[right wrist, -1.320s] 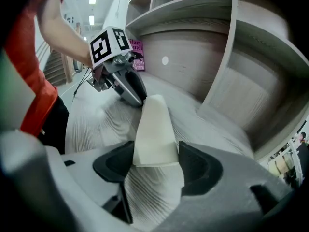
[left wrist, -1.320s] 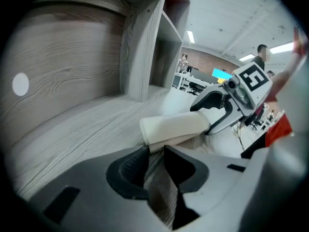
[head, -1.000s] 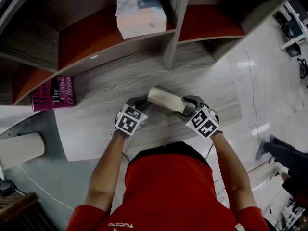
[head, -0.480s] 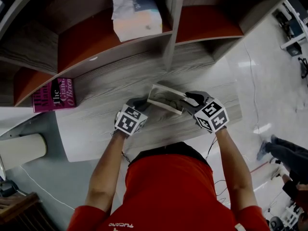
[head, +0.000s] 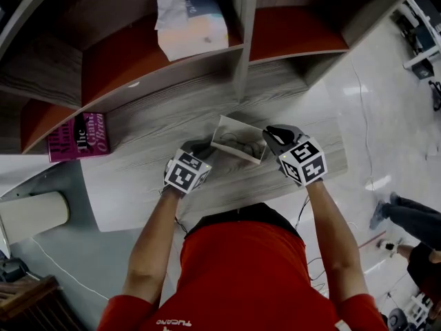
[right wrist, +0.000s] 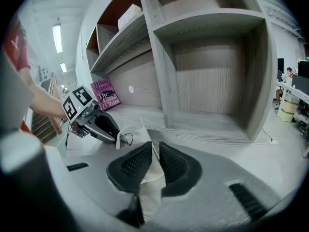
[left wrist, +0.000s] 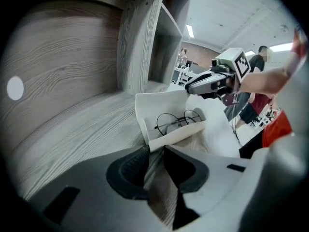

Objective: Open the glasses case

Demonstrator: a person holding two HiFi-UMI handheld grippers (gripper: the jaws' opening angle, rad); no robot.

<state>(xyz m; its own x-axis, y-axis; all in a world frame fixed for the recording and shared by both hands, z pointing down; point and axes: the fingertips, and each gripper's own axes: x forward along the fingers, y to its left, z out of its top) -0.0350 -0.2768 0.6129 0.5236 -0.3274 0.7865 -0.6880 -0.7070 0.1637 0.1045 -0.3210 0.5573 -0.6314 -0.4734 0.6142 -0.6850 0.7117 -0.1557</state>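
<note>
- Well left of the left gripper (head: pixel 205 145): a cream cylinder (head: pixel 31 214), in the head view only. Nearer it, a magenta book (head: pixel 77 135) lies on the desk (head: pixel 151 126). The right gripper view catches the book too, beyond that gripper.
- Left gripper: the head view gives only its marker cube and body at the case's left end, and the jaws can't be read there. The left gripper view shows the tips clenched on the near corner of the glasses case (left wrist: pixel 176 132). Wood grain shows in the gap further back.
- Glasses case: white, open, on the desk between the two grippers, straight off the left gripper's tips.
- Wire-rim glasses (left wrist: pixel 179 121) lie in the tray. They are sharp in the left gripper view, faint in the head view, and just a loop of rim in the right gripper view.
- Lid flap (left wrist: pixel 212 129): spread out on the right gripper's side of the tray. The head view barely separates it from the tray.
- Right gripper (head: pixel 267 135): at the case's right end. The right gripper view shows its jaws closing with the thin flap edge-on between the pads, which look to be on it.
- White packet (head: pixel 191 23): on the shelf, beyond both grippers.
</note>
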